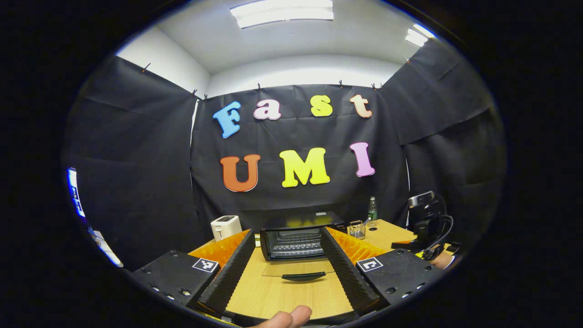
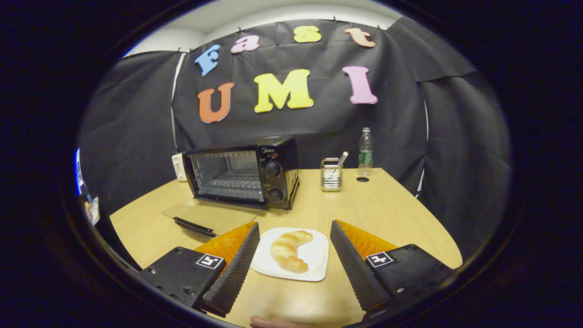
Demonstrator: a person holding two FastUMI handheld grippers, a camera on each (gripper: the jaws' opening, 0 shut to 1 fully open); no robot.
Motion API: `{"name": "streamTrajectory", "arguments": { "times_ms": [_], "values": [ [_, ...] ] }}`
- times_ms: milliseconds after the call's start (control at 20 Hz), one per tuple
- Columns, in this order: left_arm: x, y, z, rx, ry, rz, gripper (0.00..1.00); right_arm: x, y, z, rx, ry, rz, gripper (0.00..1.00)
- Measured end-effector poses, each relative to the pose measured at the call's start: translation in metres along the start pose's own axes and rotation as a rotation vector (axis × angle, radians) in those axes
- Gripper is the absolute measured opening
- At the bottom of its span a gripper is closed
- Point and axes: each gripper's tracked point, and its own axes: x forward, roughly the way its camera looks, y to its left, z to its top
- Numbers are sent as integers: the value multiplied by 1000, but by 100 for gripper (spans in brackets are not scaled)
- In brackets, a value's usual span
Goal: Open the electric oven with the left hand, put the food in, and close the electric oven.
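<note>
Wooden table (image 2: 391, 214) carries the black oven (image 2: 243, 171), its glass door (image 2: 207, 217) folded flat on the wood, Midea badge above the knobs. Left gripper (image 1: 290, 269) faces that door, fingers spread, holding nothing. Right gripper (image 2: 294, 259) gapes wide around the white plate (image 2: 316, 255) with the croissant (image 2: 288, 250), just before the oven.
</note>
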Motion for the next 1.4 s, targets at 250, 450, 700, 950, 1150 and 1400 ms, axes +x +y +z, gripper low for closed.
{"name": "streamTrajectory", "arguments": {
  "times_ms": [250, 450, 700, 950, 1150, 1400],
  "values": [
    [1, 12, -11, -55, 36, 10, 95, 37, 12, -31, -24, 130, 38, 97],
    [1, 20, -19, -14, 45, 31, 94, 52, 9, -54, -37, 218, 19, 92],
    [-5, 26, -22, -35, 52, 24, 95, 63, 11, -64, -46, 287, -5, 79],
    [-9, 33, -22, -39, 45, 28, 94, 65, 15, -64, -15, 310, 4, 63],
    [-6, 40, -28, -43, 48, 36, 95, 56, 31, -62, 68, 318, 55, 50],
    [-8, 50, -30, -66, 51, 53, 94, 45, 41, -42, 97, 280, 78, 44]
  ]
}}
